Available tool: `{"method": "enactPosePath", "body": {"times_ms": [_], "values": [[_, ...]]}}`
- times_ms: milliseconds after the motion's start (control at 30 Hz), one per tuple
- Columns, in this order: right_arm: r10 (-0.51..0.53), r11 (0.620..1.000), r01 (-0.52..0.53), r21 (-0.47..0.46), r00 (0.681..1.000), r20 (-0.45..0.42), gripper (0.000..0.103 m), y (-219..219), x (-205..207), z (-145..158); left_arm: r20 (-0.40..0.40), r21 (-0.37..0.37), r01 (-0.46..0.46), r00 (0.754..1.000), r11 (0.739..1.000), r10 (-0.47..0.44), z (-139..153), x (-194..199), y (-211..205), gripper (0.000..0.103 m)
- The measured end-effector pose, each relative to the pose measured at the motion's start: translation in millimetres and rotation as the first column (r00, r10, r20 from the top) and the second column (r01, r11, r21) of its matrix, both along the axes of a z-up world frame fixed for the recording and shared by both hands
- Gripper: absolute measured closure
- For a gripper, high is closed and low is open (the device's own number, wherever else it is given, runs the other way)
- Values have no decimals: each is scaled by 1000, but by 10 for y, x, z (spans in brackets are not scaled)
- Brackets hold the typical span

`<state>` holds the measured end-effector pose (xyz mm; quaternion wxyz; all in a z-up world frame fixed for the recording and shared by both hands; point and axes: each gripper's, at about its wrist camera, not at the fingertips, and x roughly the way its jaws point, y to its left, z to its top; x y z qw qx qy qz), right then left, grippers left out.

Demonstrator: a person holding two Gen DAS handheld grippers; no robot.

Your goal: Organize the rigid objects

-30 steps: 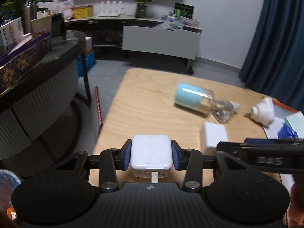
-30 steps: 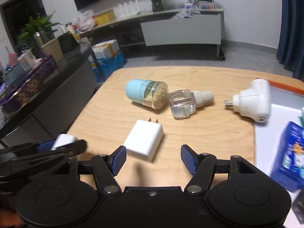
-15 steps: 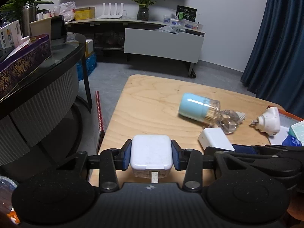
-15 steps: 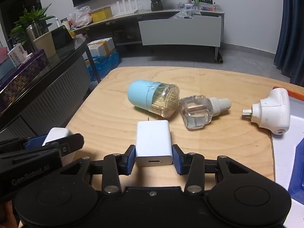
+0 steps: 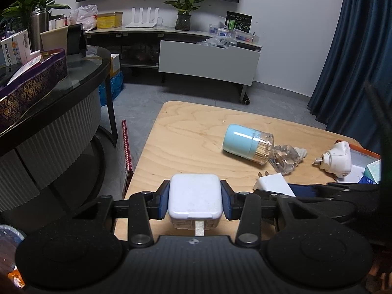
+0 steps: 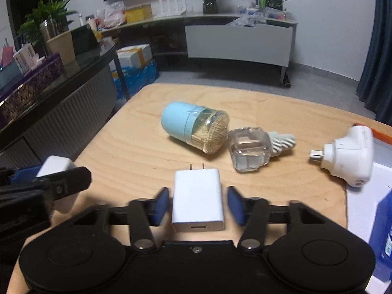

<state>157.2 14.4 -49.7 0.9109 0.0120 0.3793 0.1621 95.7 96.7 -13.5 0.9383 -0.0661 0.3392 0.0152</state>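
Right wrist view: the right gripper [image 6: 198, 204] straddles the white charger [image 6: 198, 199] near the tabletop's [image 6: 137, 152] front edge, pads a little apart from its sides, not gripping. Beside it, the left gripper [image 5: 195, 199] clamps a white box [image 5: 195, 197], held up, probably for moving. Farther back lie the toothpick jar [image 6: 196, 129], clear bottle [image 6: 254, 148] and plug-in heater [image 6: 348, 158], apparently unsorted.

Both wrist cams looked forward, low over wooden table [image 5: 186, 132], left cam beside right; both showed blue-capped jar [image 6: 193, 128].
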Motion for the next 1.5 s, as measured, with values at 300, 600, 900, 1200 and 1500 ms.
{"method": "enactPosePath", "body": {"times_ms": [300, 600, 900, 1200, 1500], "values": [[-2, 1000, 2, 16, 998, 56, 53, -99, -337, 313, 9, 5, -14, 1000, 1000, 14, 125, -104, -49, 61], [-38, 998, 32, 60, 994, 100, 53, -381, -827, 660, 40, 2, 1, 999, 1000, -1, 365, -431, -267, 61], [-88, 994, 78, 79, 987, 132, 53, -720, -1378, 814, 67, -4, 49, 997, 999, -48, 476, -792, -520, 61], [-136, 988, 122, 91, 978, 161, 53, -1039, -1876, 850, 80, -17, 102, 992, 995, -101, 507, -1088, -771, 61], [-180, 982, 165, 92, 966, 186, 53, -1335, -2250, 822, 83, -8, 157, 984, 988, -156, 485, -1260, -1023, 61]]}}
